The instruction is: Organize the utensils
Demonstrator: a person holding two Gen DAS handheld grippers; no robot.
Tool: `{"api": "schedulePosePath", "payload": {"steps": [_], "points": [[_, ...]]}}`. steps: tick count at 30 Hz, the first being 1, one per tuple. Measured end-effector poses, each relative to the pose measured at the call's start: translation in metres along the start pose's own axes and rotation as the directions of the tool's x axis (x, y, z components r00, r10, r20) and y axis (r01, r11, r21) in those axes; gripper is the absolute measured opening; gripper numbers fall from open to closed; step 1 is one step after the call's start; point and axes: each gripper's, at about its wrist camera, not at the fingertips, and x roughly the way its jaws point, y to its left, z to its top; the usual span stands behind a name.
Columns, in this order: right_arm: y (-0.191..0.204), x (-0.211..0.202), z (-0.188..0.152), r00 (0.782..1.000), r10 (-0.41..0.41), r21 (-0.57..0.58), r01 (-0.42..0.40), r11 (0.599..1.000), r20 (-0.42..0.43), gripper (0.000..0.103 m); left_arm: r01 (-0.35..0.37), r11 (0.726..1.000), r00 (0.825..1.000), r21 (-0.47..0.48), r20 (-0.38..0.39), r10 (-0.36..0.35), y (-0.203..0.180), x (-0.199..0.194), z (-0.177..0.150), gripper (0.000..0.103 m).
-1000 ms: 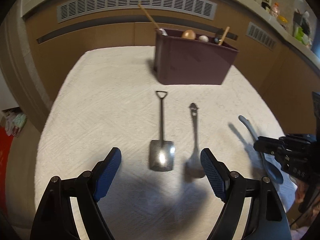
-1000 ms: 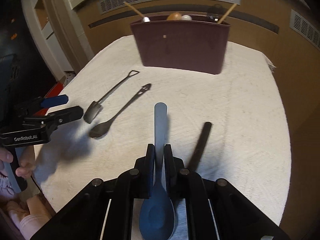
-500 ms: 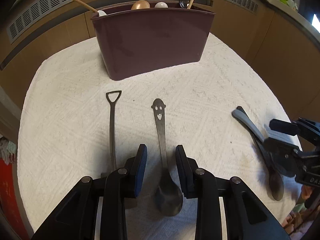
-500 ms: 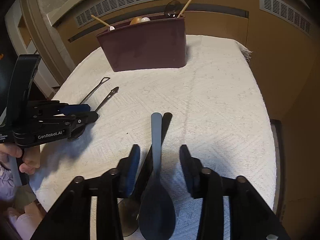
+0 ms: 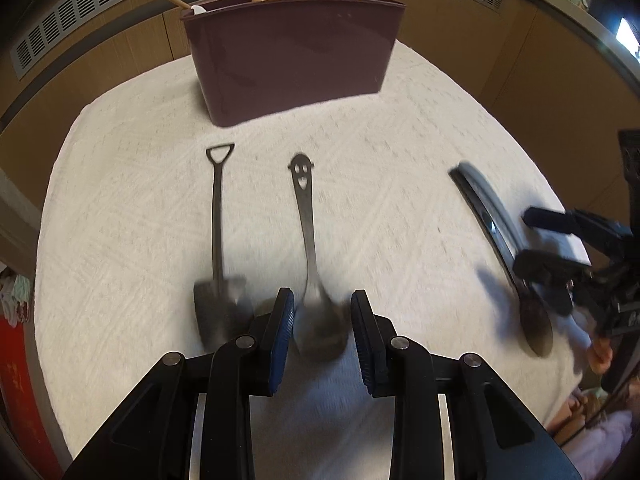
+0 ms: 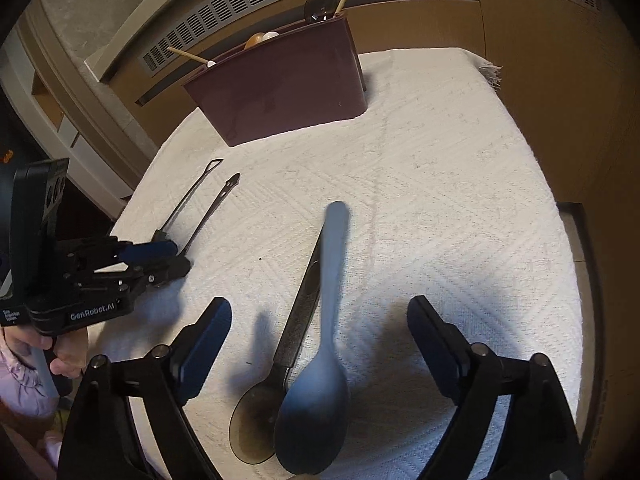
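Four utensils lie flat on the white cloth (image 5: 120, 200), all in front of the maroon caddy (image 5: 296, 52), handles pointing toward it. Left to right from the caddy's front wall: shovel-shaped spoon (image 5: 218, 240) below its left end, smiley-handled spoon (image 5: 308, 240) just beside that under the caddy's middle, then well off to the right a dark-handled spoon (image 6: 292, 340) and a blue-grey spoon (image 6: 324, 340). In the right wrist view the blue-grey one lies partly over the dark one, handles crossing, bowls side by side and touching.

Left gripper (image 5: 322, 332): fingers partly closed, straddling the smiley spoon's bowl with a gap showing on each side; frame is motion-blurred, so contact can't be confirmed. Shovel spoon's blade sits just outside the left finger (image 5: 282, 328).

Right gripper (image 6: 320, 344): fingers spread wide, well apart from both spoons, nothing held. The two bowls sit between its fingers, on the side away from the caddy.

Caddy stands upright at the far side of the cloth and holds several utensils already: wooden sticks, a tan rounded end, a white one, and a dark spoon bowl poke above the rim.
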Motion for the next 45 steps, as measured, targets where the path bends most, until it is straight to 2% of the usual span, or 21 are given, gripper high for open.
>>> {"api": "schedulePosePath", "payload": {"steps": [5, 7, 10, 13, 17, 19, 20, 21, 22, 24, 26, 28, 31, 33, 34, 37, 39, 40, 42, 45], "points": [[0.001, 0.001, 0.0, 1.0, 0.025, 0.021, -0.025, 0.999, -0.001, 0.103, 0.02, 1.0, 0.999, -0.003, -0.027, -0.02, -0.003, -0.01, -0.021, 0.031], [0.0, 0.001, -0.001, 1.0, 0.028, 0.027, -0.028, 0.999, 0.0, 0.103, 0.028, 1.0, 0.999, -0.007, -0.031, -0.029, -0.004, -0.014, -0.025, 0.031], [0.002, 0.001, -0.001, 1.0, 0.018, 0.016, -0.018, 1.0, -0.002, 0.103, 0.11, 0.993, 0.994, -0.054, -0.021, -0.111, 0.003, -0.018, -0.023, 0.032], [-0.001, -0.001, -0.002, 1.0, 0.019, 0.058, -0.019, 0.998, 0.003, 0.103, 0.089, 0.993, 0.996, -0.08, 0.005, -0.089, 0.012, -0.018, -0.012, 0.032], [-0.01, -0.006, -0.005, 0.998, 0.057, 0.159, -0.06, 0.985, 0.023, 0.103, 0.079, 0.992, 0.997, -0.097, 0.028, -0.077, 0.019, -0.013, 0.005, 0.033], [-0.009, -0.006, -0.004, 0.998, 0.064, 0.133, -0.064, 0.989, 0.007, 0.103, 0.082, 0.992, 0.996, -0.096, 0.041, -0.079, 0.02, -0.014, 0.008, 0.04], [-0.007, -0.005, -0.004, 0.998, 0.057, 0.102, -0.057, 0.993, -0.002, 0.103, 0.077, 0.992, 0.996, -0.095, 0.048, -0.073, 0.019, -0.015, 0.008, 0.051], [-0.002, -0.003, -0.003, 0.999, 0.034, 0.058, -0.034, 0.998, -0.014, 0.103, 0.071, 0.993, 0.996, -0.097, 0.059, -0.065, 0.019, -0.016, 0.009, 0.058], [0.005, -0.001, -0.004, 1.0, -0.005, 0.011, 0.005, 1.0, -0.023, 0.102, 0.067, 0.993, 0.996, -0.1, 0.072, -0.06, 0.019, -0.017, 0.009, 0.059], [0.015, 0.001, -0.006, 0.996, -0.085, -0.05, 0.084, 0.995, -0.017, 0.092, 0.071, 0.992, 0.994, -0.106, 0.095, -0.061, 0.02, -0.02, 0.01, 0.059], [0.023, 0.002, -0.006, 0.99, -0.143, -0.097, 0.143, 0.985, 0.005, 0.051, 0.068, 0.991, 0.992, -0.118, 0.112, -0.055, 0.021, -0.022, 0.01, 0.059], [0.024, 0.004, -0.001, 0.985, -0.172, -0.105, 0.171, 0.98, 0.004, 0.038, 0.064, 0.99, 0.992, -0.127, 0.117, -0.05, 0.022, -0.022, 0.009, 0.059], [0.014, 0.001, 0.006, 0.989, -0.148, -0.042, 0.149, 0.988, 0.016, 0.036, 0.078, 0.986, 0.993, -0.145, 0.104, -0.063, 0.023, -0.019, 0.005, 0.059], [0.009, 0.002, 0.01, 0.99, -0.138, -0.011, 0.138, 0.99, 0.008, 0.032, 0.089, 0.985, 0.993, -0.151, 0.096, -0.075, 0.023, -0.016, 0.002, 0.059], [0.007, 0.005, 0.011, 0.989, -0.146, -0.001, 0.146, 0.989, -0.009, 0.027, 0.094, 0.984, 0.992, -0.154, 0.095, -0.08, 0.022, -0.016, 0.001, 0.059], [0.012, 0.01, 0.014, 0.978, -0.21, -0.051, 0.21, 0.976, -0.002, 0.01, 0.11, 0.983, 0.991, -0.147, 0.089, -0.098, 0.021, -0.015, 0.003, 0.059], [0.017, 0.012, 0.015, 0.973, -0.232, -0.088, 0.231, 0.969, -0.003, 0.009, 0.118, 0.982, 0.991, -0.15, 0.085, -0.106, 0.021, -0.015, 0.008, 0.057], [0.017, 0.011, 0.015, 0.973, -0.232, -0.092, 0.231, 0.969, 0.007, 0.008, 0.119, 0.982, 0.991, -0.147, 0.082, -0.107, 0.021, -0.015, 0.012, 0.054], [0.019, 0.005, 0.016, 0.975, -0.222, -0.101, 0.224, 0.969, 0.028, 0.008, 0.101, 0.988, 0.994, -0.114, 0.063, -0.094, 0.018, -0.012, 0.024, 0.037], [0.019, -0.008, 0.018, 0.976, -0.204, -0.099, 0.21, 0.973, 0.073, 0.008, 0.045, 0.998, 0.999, -0.033, 0.003, -0.045, 0.012, 0.004, 0.045, 0.029]]}}
